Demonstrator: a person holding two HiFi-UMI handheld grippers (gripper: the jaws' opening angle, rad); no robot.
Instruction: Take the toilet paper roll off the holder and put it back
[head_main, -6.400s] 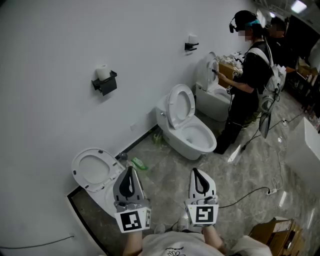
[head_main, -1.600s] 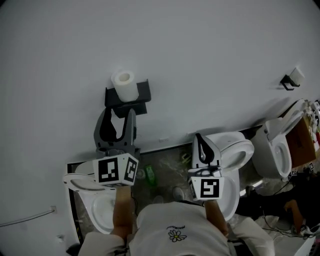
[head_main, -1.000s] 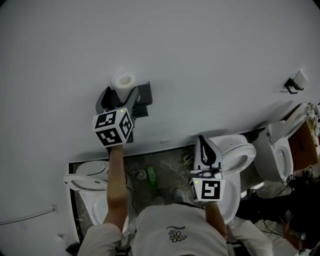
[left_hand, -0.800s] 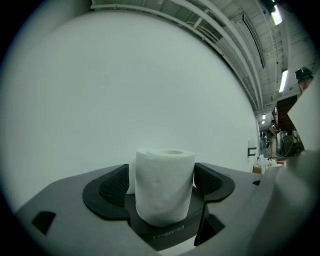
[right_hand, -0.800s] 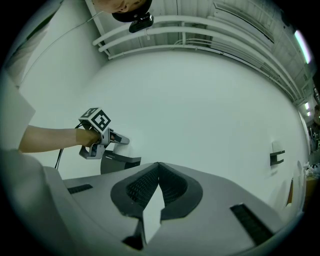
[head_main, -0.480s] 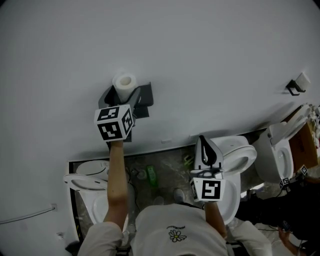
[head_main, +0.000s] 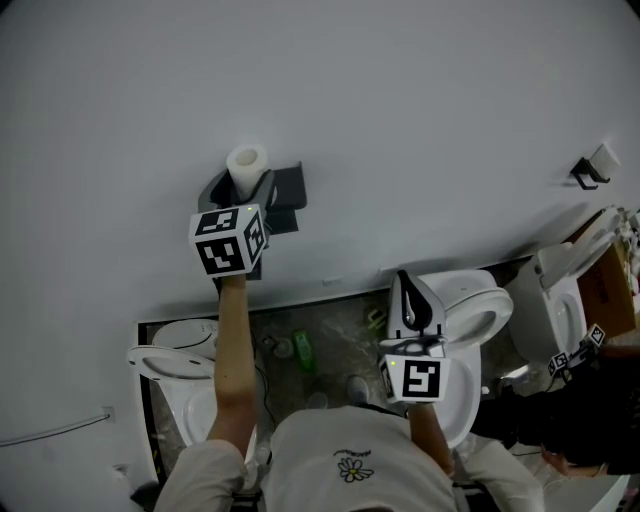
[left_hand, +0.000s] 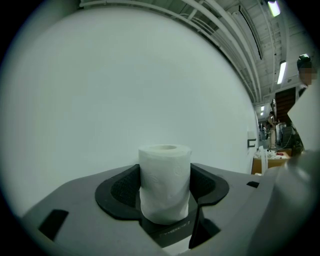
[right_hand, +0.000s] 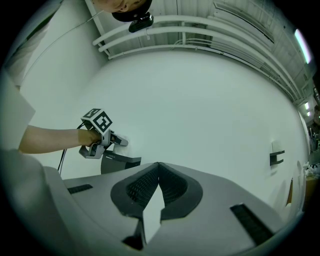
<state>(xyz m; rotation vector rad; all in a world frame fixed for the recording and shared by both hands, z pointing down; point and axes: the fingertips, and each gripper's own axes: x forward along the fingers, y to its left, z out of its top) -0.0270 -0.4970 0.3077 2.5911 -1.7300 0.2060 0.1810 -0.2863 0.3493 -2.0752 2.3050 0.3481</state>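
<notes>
White paper, wound tight: the toilet paper roll (head_main: 246, 165) stands upright on the black holder (head_main: 288, 190) fixed to the pale wall (head_main: 420, 110). Its long axis runs straight up and down, and the open core faces the ceiling; from the head view you look down into that hole.

The left gripper (head_main: 242, 186) reaches level toward the wall with the roll between its jaws. The jaws have just been closing, and in the left gripper view both ribbed pads (left_hand: 122, 189) sit against the sides of the roll (left_hand: 165, 182), about halfway up it, at a medium width. The bottom of the roll rests on the holder.

The right gripper (right_hand: 158, 165) hangs back over a toilet (head_main: 470, 300), well apart from the holder. Its jaws are closed tip to tip with nothing between them.

A line of small pale print runs along the holder's front edge (left_hand: 172, 231) below the roll, too small to read. Each gripper's cube carries black-and-white square markers, and the person's shirt (head_main: 350, 470) shows a small daisy design.

In the head view the left gripper's cube covers the lower roll and much of the holder. A second toilet (head_main: 185, 365) is partly hidden by the left forearm. A green bottle (head_main: 299, 350) lies on the floor between the toilets. Far right on the wall another small holder (head_main: 590, 165) is too distant for detail
</notes>
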